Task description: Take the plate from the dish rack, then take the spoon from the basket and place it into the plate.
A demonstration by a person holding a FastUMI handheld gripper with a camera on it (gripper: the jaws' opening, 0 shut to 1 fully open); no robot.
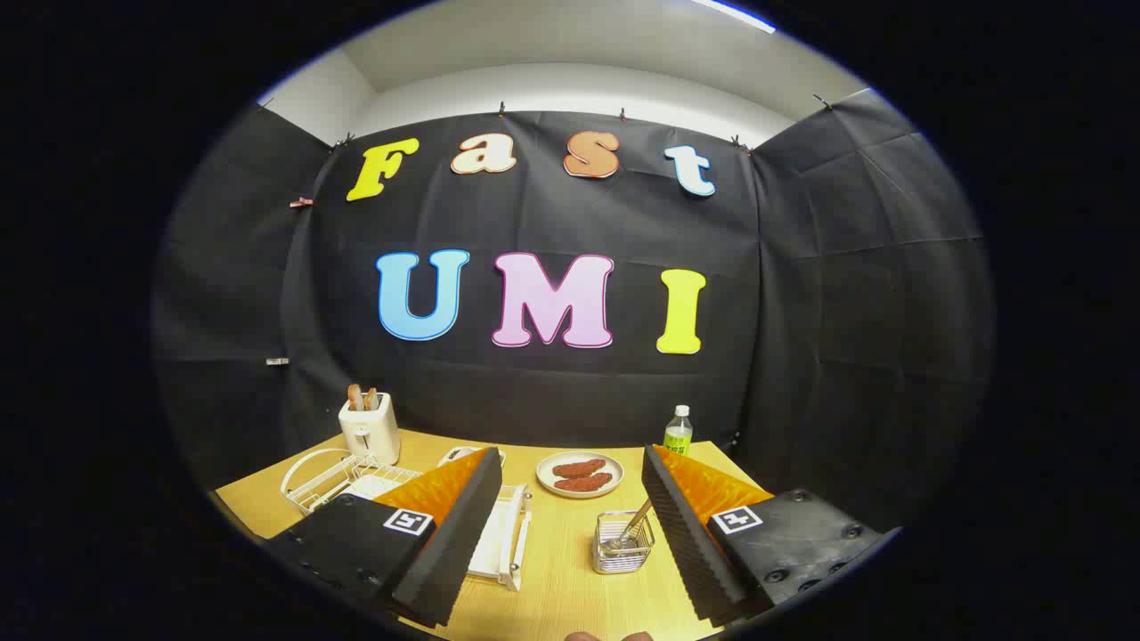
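My gripper (570,458) is open and held above the near end of the wooden table (561,588), fingers wide apart. Between the fingers, close to the right one, stands a small wire basket (622,545) with a spoon (634,525) leaning in it. Beyond the basket a white plate (580,474) holds two reddish-brown sausages. A white wire dish rack (331,481) sits to the left, beyond the left finger, with a pale round rim showing in it. I cannot tell whether that rim is a plate.
A white toaster (370,429) with bread slices stands behind the rack by the wall. A clear bottle (679,432) stands at the table's far right corner. A flat white tray (504,534) lies beside the left finger. Fingertips of a hand (606,636) show nearest me.
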